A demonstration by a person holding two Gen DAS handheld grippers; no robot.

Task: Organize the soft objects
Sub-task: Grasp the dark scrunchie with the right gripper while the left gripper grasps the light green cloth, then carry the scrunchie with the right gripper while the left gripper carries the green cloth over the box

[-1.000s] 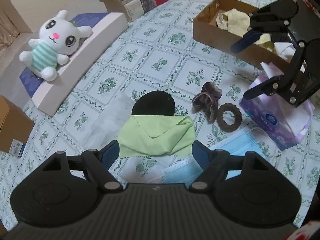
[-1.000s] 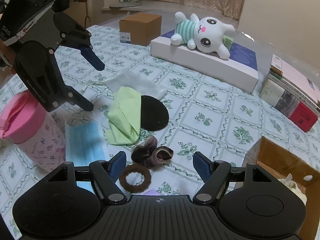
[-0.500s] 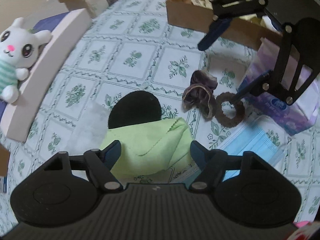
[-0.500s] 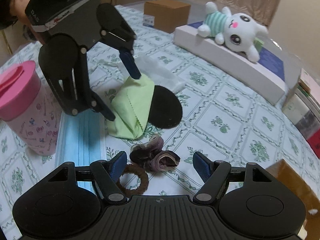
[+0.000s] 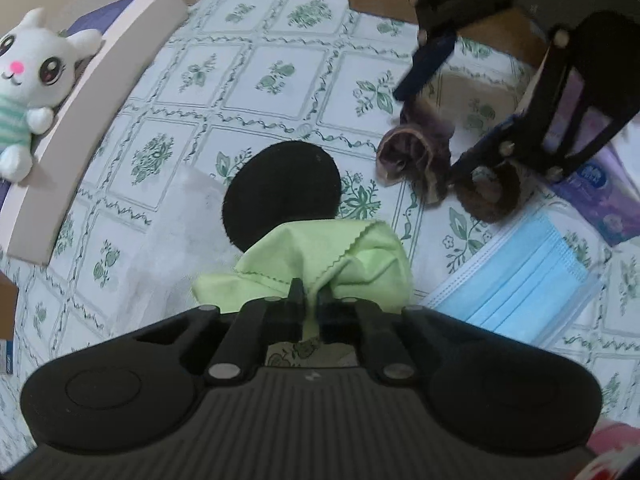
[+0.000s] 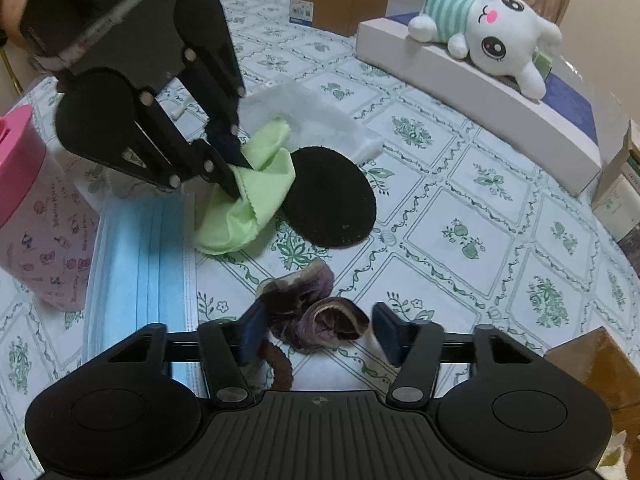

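At the bottom centre of the left wrist view, the left gripper [image 5: 311, 298] has just closed and its jaws pinch a bunched fold of the green cloth [image 5: 320, 256], which rises off the patterned tablecloth [image 5: 280, 76]. Above the cloth in that frame lies a black round pad [image 5: 282, 192], partly covered by the cloth's edge. At the lower right lies a blue face mask [image 5: 520, 280], flat on the tablecloth. In the right wrist view, the right gripper [image 6: 316, 330] sits at the bottom centre, its jaws partly closed and just narrowing, standing on either side of a purple scrunchie [image 6: 316, 312]; the pads do not yet press it. A brown hair tie [image 6: 280, 364] lies just beside the scrunchie, low in the frame. At the upper right a white plush rabbit [image 6: 488, 28] lies on a flat white box [image 6: 480, 84]. A pink cup [image 6: 36, 208] stands at the left edge.
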